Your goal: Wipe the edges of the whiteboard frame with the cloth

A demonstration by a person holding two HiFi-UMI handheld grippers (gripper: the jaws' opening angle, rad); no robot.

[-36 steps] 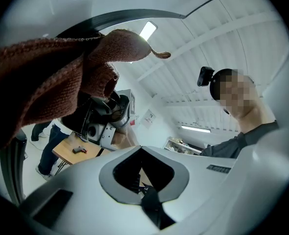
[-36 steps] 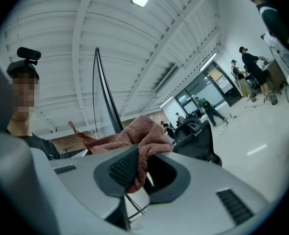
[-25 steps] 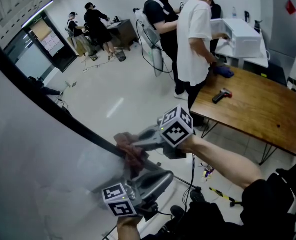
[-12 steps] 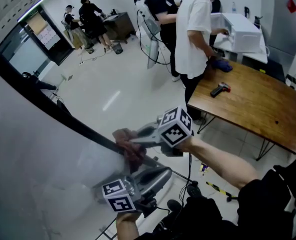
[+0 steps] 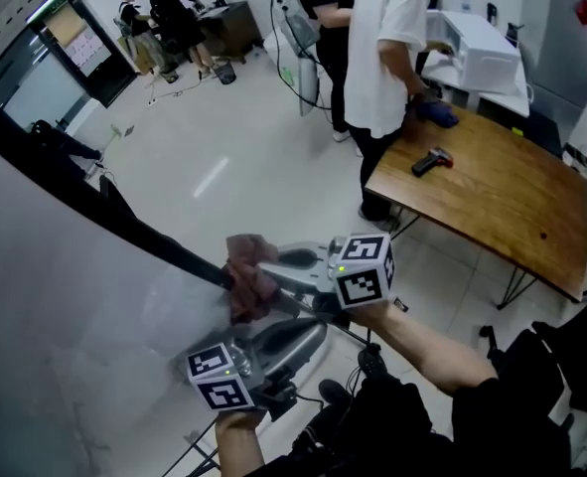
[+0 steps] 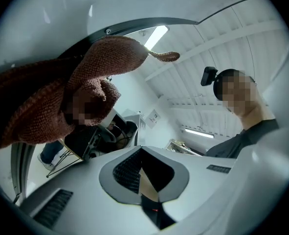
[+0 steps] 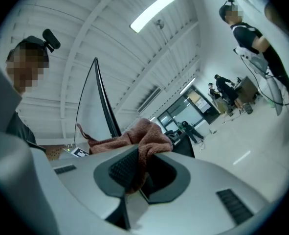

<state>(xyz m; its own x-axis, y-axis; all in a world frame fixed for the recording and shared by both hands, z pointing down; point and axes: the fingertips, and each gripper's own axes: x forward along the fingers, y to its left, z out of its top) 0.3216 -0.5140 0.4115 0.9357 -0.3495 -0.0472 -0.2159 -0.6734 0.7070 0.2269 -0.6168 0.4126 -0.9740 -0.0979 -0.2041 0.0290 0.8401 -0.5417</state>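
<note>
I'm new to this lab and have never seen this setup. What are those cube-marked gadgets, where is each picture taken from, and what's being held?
There is no robot here. A person holds a two-jaw gripper in each hand, and the marker cubes are part of them. The head view looks down from a camera on the person's head. The other two views come from cameras riding on each gripper. The right gripper is clamped on a reddish-brown cloth, held at the black whiteboard frame. The left gripper is shut and empty, just below. Behind, other people stand by a wooden table.
</note>
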